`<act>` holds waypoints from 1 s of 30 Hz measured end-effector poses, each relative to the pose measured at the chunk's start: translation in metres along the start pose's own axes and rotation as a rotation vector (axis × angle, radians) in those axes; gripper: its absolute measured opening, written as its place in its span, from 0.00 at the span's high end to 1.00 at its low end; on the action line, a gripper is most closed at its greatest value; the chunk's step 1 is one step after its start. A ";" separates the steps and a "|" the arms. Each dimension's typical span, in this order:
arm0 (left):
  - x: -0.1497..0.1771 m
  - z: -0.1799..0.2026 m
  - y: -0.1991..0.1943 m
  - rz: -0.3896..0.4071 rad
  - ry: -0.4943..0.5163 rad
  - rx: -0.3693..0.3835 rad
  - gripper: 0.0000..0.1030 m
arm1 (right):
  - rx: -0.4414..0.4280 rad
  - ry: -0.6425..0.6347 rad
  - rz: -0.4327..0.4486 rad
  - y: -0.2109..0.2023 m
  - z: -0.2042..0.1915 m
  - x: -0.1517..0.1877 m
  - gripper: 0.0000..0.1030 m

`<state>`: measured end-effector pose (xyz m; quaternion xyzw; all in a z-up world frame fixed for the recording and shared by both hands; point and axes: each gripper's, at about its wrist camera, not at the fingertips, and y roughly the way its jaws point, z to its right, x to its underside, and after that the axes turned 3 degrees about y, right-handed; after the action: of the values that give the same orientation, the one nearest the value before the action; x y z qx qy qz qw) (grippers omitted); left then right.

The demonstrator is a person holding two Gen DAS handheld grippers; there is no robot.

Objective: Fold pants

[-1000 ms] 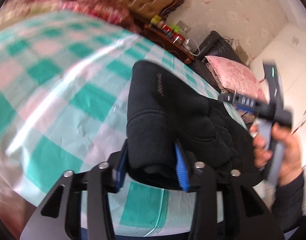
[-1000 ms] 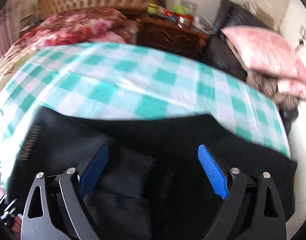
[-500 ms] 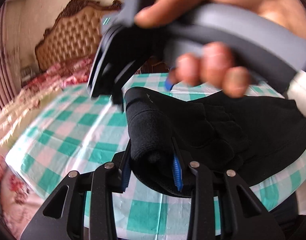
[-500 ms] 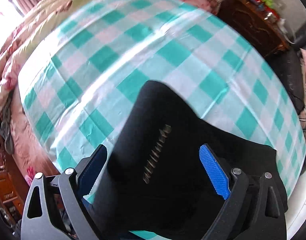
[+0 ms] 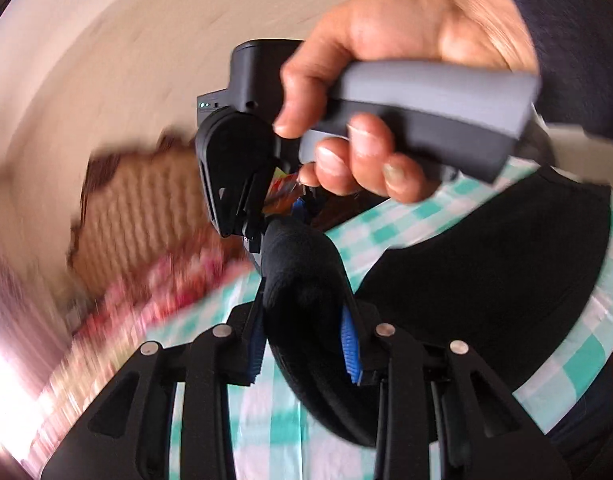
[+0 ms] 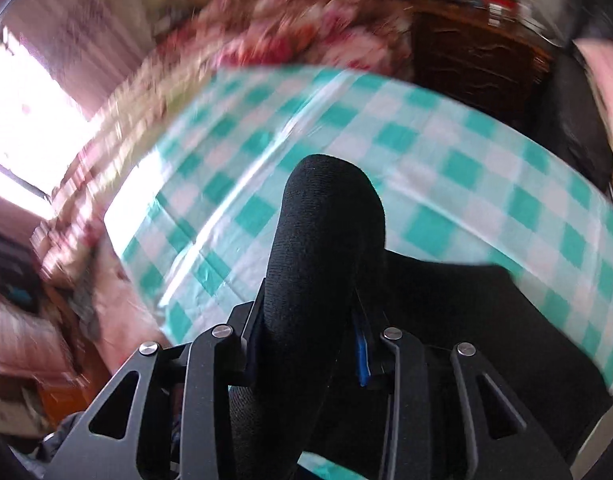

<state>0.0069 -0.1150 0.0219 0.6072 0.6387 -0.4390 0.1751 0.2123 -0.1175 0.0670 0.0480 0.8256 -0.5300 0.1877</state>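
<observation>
Black fleece pants (image 5: 486,280) lie partly on a table under a teal-and-white checked cloth (image 6: 446,152), one thick folded end lifted off it and pinched by both grippers. In the left wrist view the garment's bulk spreads flat at right on the cloth, and a rolled ridge of fabric runs from the near jaws up and away toward the other gripper; the long axis of the lifted part follows that line. In the right wrist view the same roll stands nearly upright between the jaws, its rounded top pointing away from the camera, the rest of the pants trailing off to the right and below.

Background, much blurred: tufted tan headboard (image 5: 146,208), red floral bedding (image 6: 306,28), dark wooden cabinet (image 6: 478,68).

Left gripper (image 5: 306,344): blue pads pressed into the fabric roll on both sides, clamped on the pants. Its jaws have just been closing a little further on the cloth.

Right gripper (image 6: 310,340): jaws have just been closing, and now squeeze the roll; one blue pad edge shows at right. A second ago they stood wide over the flat garment, gripping nothing.

Right hand (image 5: 386,92), dark sleeve at the wrist, wraps the grey handle just above the left gripper; a second ago it sat far off to the right.
</observation>
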 end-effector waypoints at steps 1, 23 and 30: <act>-0.015 0.024 -0.003 0.031 0.079 0.006 0.70 | -0.018 0.035 0.024 -0.016 0.024 0.008 0.69; 0.008 0.240 0.032 0.102 0.551 0.080 0.24 | 0.200 0.371 0.132 -0.039 0.267 0.149 0.21; 0.012 0.239 0.038 0.110 0.576 0.067 0.74 | 0.283 0.245 0.076 -0.023 0.251 0.147 0.70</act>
<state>-0.0343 -0.2971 -0.1332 0.7458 0.6136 -0.2590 -0.0101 0.1348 -0.3693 -0.0590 0.1692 0.7571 -0.6236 0.0968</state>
